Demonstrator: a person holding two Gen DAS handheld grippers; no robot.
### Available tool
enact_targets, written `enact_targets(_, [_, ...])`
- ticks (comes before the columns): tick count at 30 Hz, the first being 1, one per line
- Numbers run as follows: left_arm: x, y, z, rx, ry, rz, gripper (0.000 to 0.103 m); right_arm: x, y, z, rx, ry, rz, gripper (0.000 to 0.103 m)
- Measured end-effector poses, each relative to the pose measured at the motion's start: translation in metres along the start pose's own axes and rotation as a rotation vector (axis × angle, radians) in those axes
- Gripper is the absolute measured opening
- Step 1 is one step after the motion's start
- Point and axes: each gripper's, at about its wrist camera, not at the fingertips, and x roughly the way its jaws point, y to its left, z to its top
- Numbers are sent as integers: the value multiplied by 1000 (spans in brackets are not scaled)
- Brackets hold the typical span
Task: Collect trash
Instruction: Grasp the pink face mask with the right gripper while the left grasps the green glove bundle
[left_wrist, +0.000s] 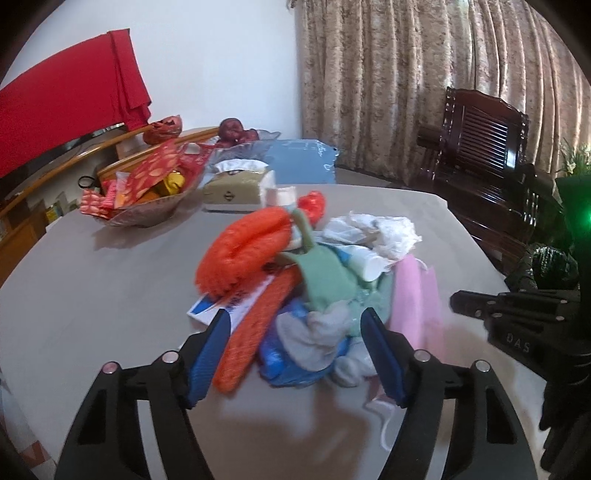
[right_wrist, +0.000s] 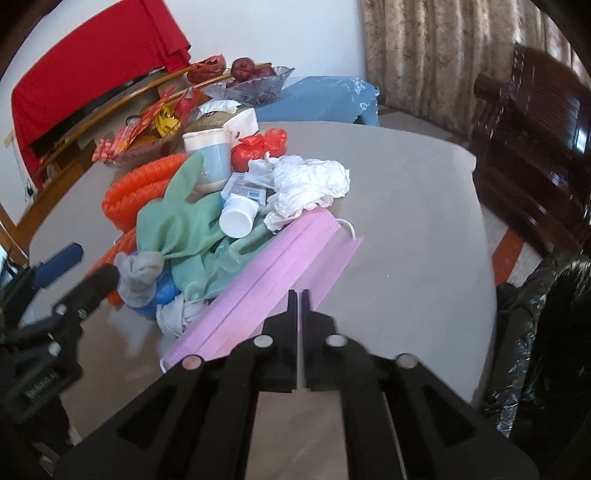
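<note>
Trash sits heaped in the middle of the grey tabletop (left_wrist: 92, 295). In the left wrist view, the left hand-held gripper (left_wrist: 295, 347) points down at the near edge of the heap, its blue pads spread fairly wide on either side of a grey rag (left_wrist: 314, 332) and a blue plastic wad (left_wrist: 288, 365), with an orange net (left_wrist: 243, 254) just left. The pads look short of pressing on anything, so nothing is held yet. This hand seems to be at the reaching step; closing on the rag and lifting it clear would come next.

In the right wrist view, the right hand-held gripper (right_wrist: 300, 295) slants steeply down, its fingers drawn together to a narrow slit at the edge of a pink face mask (right_wrist: 273, 273) lying against the pile. Whether the mask's edge is actually pinched I cannot tell. A white paper cup (right_wrist: 238, 218), a green cloth (right_wrist: 181, 229) and crumpled white paper (right_wrist: 306, 188) lie beyond. A black bin bag (right_wrist: 535, 332) stands open at the right, probably where the mask should go next, if it is caught.
</note>
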Motion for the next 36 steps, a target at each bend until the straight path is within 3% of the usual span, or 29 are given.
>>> enact_targets(1, [1,0,1,-10,2,-1,71,2,1,-1,-8,4,-3,7])
enact_targets(3, [1,3,3,-15,-3,20,71,7,7,-3,-19,5,-4,26])
enact_targets(4, [0,6,2,-15,-4,31,71,9,10,-3,-16,6,1,42])
enact_targets(6, [0,12,0,-14,-1,53,71,15,16,-3,-6,11,11,48])
enact_targets(8, [0,22,-3,-18,5,73,71,20,21,-3,11,16,10,63])
enact_targets(10, [1,30,-6,-27,13,87,71,25,27,-2,12,21,-5,71])
enact_targets(14, [1,37,-8,-48,16,91,71,42,28,-3,35,63,-3,73])
enact_targets(15, [1,37,-8,-50,16,88,71,43,28,-3,30,59,-5,72])
enact_targets(16, [1,37,-8,-51,16,86,71,43,29,-3,9,59,-16,66])
enact_targets(17, [2,36,-8,-50,16,82,71,43,30,-3,-25,64,-28,48])
enact_targets(18, [2,34,-8,-49,17,77,71,42,30,-2,-43,70,-21,38])
enact_targets(19, [2,33,-8,-46,17,68,71,42,27,-2,-37,79,-6,19])
enact_targets(20, [3,30,-8,-43,18,63,71,40,21,-2,-17,85,16,7])
enact_targets(27, [7,1,-5,6,13,4,71,9,-10,-5,46,46,-9,3])
enact_targets(32, [19,-19,-3,37,18,-16,59,-8,-19,-9,-10,17,-63,3])
enact_targets(36, [33,-31,0,63,24,30,51,-12,-28,-12,-1,18,-67,3])
